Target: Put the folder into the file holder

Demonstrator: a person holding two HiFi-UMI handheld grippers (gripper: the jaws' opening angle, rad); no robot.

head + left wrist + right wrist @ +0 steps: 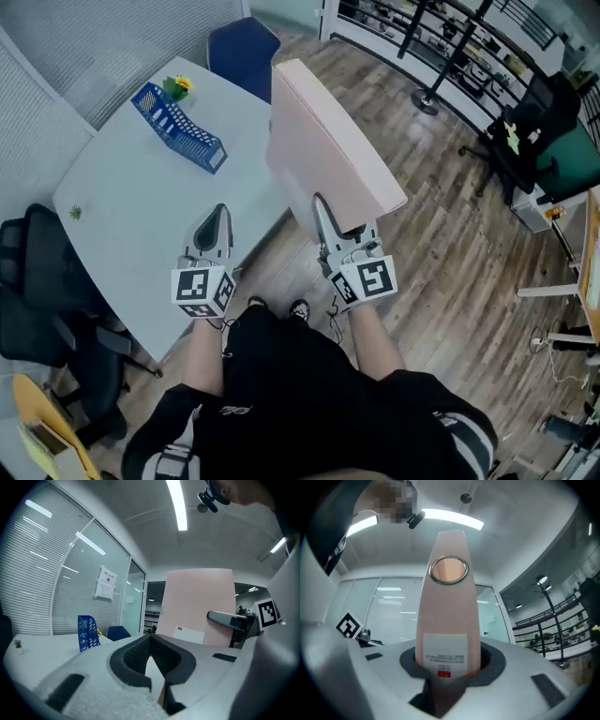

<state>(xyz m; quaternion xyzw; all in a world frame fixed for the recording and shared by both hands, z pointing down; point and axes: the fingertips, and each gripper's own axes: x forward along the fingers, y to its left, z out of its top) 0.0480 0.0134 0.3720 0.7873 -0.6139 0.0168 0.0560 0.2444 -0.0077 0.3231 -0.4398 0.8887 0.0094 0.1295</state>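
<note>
Two tools are in my view, and only the right one is loaded. Largest is the pale grey counter, which fills the left of the head view. Next is the pink folder, a thick box type. It stands up out of the right tool, tilted away from me, over the wooden floor just off the counter's edge. The right tool's jaws are clamped on the folder's lower end, spine towards its camera. The blue mesh file holder lies on the far part of the counter, well apart from the folder and to its left. The left tool hangs over the counter's near edge, its jaw tips meeting with nothing between them.

On the spine I see a metal-rimmed finger hole. Below it is a white label with lines of print too small for me to read and a small red mark. A paper notice hangs on the glass wall, its writing also unreadable. A small yellow-flowered plant sits just beside the file holder.
</note>
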